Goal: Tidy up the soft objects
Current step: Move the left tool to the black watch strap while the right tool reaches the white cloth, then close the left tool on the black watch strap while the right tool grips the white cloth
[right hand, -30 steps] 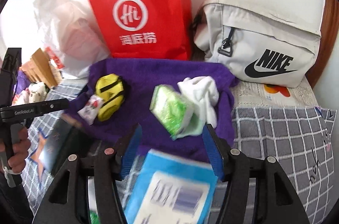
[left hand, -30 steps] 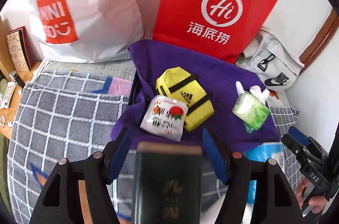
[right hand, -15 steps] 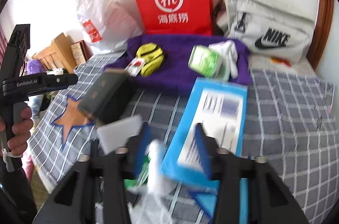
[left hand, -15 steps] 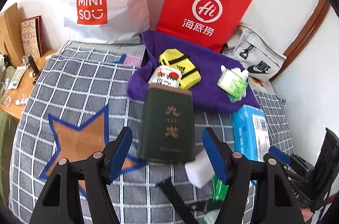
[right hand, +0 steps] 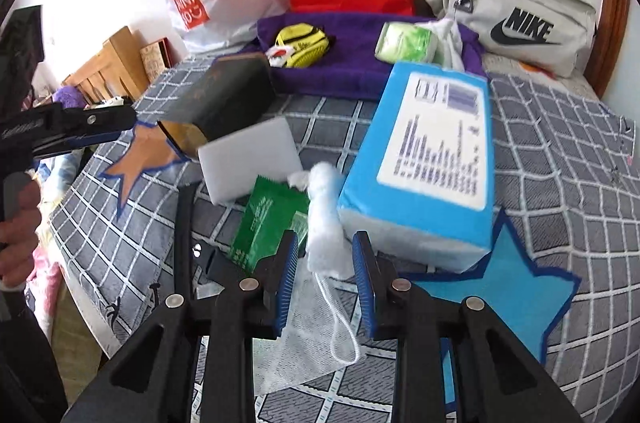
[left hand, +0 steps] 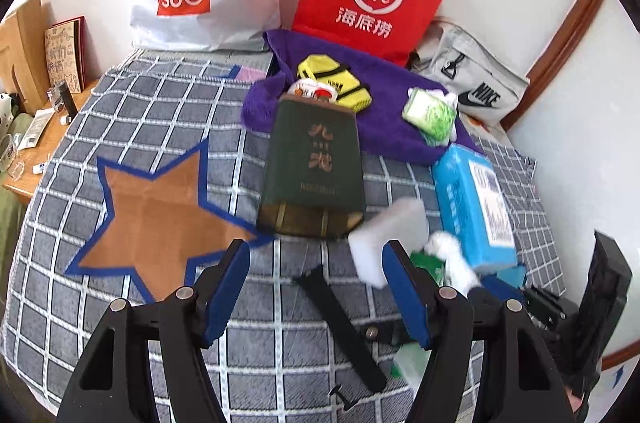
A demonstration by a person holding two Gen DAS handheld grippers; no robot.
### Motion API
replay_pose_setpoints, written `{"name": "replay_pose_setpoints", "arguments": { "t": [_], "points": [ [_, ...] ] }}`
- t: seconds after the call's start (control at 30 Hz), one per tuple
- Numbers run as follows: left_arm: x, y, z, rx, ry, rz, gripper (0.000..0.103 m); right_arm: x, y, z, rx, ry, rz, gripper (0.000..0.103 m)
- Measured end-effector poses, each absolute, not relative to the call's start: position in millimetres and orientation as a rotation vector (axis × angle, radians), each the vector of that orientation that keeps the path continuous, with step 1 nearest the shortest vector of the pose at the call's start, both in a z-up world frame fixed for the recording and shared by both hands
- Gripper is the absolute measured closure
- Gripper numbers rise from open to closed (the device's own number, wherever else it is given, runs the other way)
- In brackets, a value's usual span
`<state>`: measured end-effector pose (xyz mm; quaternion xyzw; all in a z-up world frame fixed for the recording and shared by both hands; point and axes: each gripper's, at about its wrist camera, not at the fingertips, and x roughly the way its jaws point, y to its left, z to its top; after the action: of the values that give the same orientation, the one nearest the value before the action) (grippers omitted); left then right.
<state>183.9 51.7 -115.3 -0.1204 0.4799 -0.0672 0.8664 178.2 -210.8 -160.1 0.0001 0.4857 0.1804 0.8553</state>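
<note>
Between my right gripper's [right hand: 326, 265] pads sits the white face mask [right hand: 325, 223] — jaws have just been narrowing around it, not yet clearly pinching; purple towel [right hand: 360, 71] at 12 o'clock. My left gripper [left hand: 316, 291] stands open, empty.

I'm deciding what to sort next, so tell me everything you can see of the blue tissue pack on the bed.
The blue tissue pack is a soft-looking rectangular brick in glossy blue wrap, with a white printed label panel on its upper face and a white band along its near lower edge. It looks unopened and lies flat, lengthwise, on the grey checked bedspread. Its far end reaches the purple towel, its near corner overlaps a blue star patch, and white fluffy fabric lies against its left side.
</note>
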Motion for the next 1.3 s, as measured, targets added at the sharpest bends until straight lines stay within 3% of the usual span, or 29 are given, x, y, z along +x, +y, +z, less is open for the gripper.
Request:
{"name": "replay_pose_setpoints", "arguments": {
  "t": [0.17, 0.23, 0.6, 0.87, 0.97, 1.07, 1.13, 1.3],
  "points": [
    [175.7, 51.7, -131.3, -0.248, 1.05, -0.146, 0.036, 182.3, -203.3, -177.1, 0.017, 1.037, 0.365, 0.077],
    [173.7, 51.2, -136.4, -0.249, 1.065, -0.15, 0.036, 181.1, -200.3, -178.4, 0.012, 1.033, 0.368, 0.095],
    [167.5, 31.5, -166.8, -0.227, 1.157, -0.14, 0.036, 147.8, -222.3, -133.1, 0.048, 0.89, 0.357, 0.097],
    [170.2, 5.9, -184.6, -0.173, 1.175, -0.126, 0.036, 118.8, -257.9, -134.8, 0.055, 0.912, 0.319, 0.096],
    [173.5, -6.0, -187.1, -0.109, 1.151, -0.091, 0.041, 118.3, -260.9, -144.3, 0.084, 0.94, 0.327, 0.092],
    [178.4, -9.4, -189.3, -0.058, 1.13, -0.029, 0.067, 124.3, -254.6, -149.0, 0.132, 0.945, 0.381, 0.069],
    [180.5, -6.2, -189.2, -0.06, 1.128, -0.033, 0.074, 130.2, -244.6, -149.0, 0.13, 0.942, 0.406, 0.053],
    [177.5, 11.5, -185.6, -0.09, 1.14, -0.044, 0.081, 157.4, -222.6, -152.5, 0.172, 0.927, 0.437, 0.053]
  ]
}}
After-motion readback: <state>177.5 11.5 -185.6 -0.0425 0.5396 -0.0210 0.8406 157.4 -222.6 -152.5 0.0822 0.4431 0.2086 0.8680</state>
